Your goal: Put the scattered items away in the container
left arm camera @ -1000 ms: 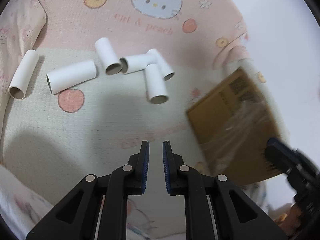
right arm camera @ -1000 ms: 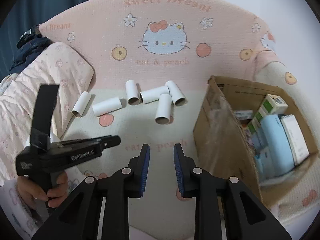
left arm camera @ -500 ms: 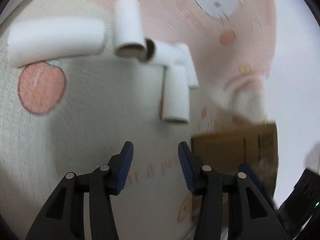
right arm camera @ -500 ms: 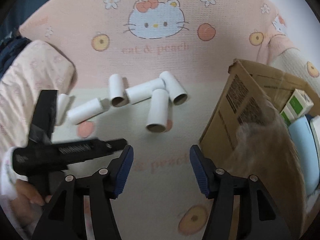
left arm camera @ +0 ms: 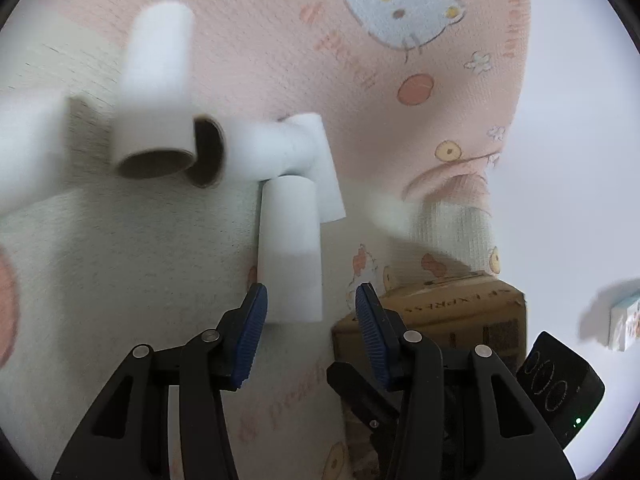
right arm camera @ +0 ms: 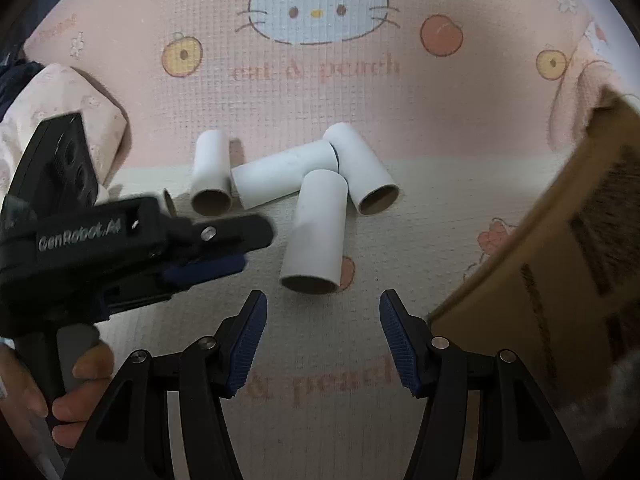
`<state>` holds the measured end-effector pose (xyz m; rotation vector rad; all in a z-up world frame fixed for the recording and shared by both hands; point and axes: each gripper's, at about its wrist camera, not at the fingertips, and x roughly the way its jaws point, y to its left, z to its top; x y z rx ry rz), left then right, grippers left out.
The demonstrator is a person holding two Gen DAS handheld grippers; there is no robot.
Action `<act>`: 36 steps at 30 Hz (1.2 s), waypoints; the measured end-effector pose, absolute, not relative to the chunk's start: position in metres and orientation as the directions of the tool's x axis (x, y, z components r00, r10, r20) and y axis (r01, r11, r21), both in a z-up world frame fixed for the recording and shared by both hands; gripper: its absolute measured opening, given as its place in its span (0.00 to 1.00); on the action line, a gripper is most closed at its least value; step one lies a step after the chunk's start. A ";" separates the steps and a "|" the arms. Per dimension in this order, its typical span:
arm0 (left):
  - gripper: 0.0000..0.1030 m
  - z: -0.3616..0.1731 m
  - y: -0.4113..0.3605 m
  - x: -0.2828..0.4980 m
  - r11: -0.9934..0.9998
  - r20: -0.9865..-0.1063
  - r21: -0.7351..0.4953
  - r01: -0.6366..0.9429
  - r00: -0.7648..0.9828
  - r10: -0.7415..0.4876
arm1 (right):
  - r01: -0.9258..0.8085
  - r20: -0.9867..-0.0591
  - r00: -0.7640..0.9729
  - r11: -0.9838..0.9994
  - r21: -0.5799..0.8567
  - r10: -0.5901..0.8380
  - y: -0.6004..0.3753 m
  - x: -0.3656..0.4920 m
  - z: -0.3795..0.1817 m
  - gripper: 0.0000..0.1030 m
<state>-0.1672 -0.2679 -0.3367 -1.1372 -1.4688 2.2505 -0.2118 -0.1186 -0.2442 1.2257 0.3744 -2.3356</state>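
Several white cardboard tubes lie in a loose cluster on the Hello Kitty blanket. The nearest tube (right arm camera: 316, 232) points its open end at me. My left gripper (left arm camera: 308, 308) is open, its blue pads at either side of that tube's near end (left arm camera: 290, 248), not closed on it. It also shows at the left of the right wrist view (right arm camera: 208, 268). My right gripper (right arm camera: 322, 320) is open and empty just in front of the same tube. The cardboard box (right arm camera: 560, 264) stands to the right.
Other tubes (right arm camera: 286, 178) (right arm camera: 362, 170) (right arm camera: 212, 174) lie behind the nearest one, touching each other. A pink pillow (right arm camera: 64, 100) lies at the left. The box corner (left arm camera: 452, 312) sits close behind my left gripper's right finger. A white wall is at the right.
Both grippers moved forward toward the tube cluster and opened wider. The left gripper now straddles the end of the nearest tube. The tubes have not moved.
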 end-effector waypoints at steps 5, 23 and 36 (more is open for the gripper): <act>0.48 -0.353 -0.271 -0.177 -0.414 -0.468 -0.876 0.248 -0.649 0.600 | 0.512 -0.836 -0.447 -0.858 0.053 -0.318 -0.119 -0.224 -0.254 0.55; 0.30 -0.361 -0.266 -0.171 -0.410 -0.482 -0.871 0.271 -0.629 0.610 | 0.529 -0.877 -0.361 -0.844 0.088 -0.317 -0.133 -0.244 -0.276 0.39; 0.29 -0.347 -0.252 -0.112 -0.462 -0.562 -0.824 0.328 -0.574 0.595 | 0.586 -0.925 -0.252 -0.806 0.087 -0.283 -0.129 -0.198 -0.269 0.39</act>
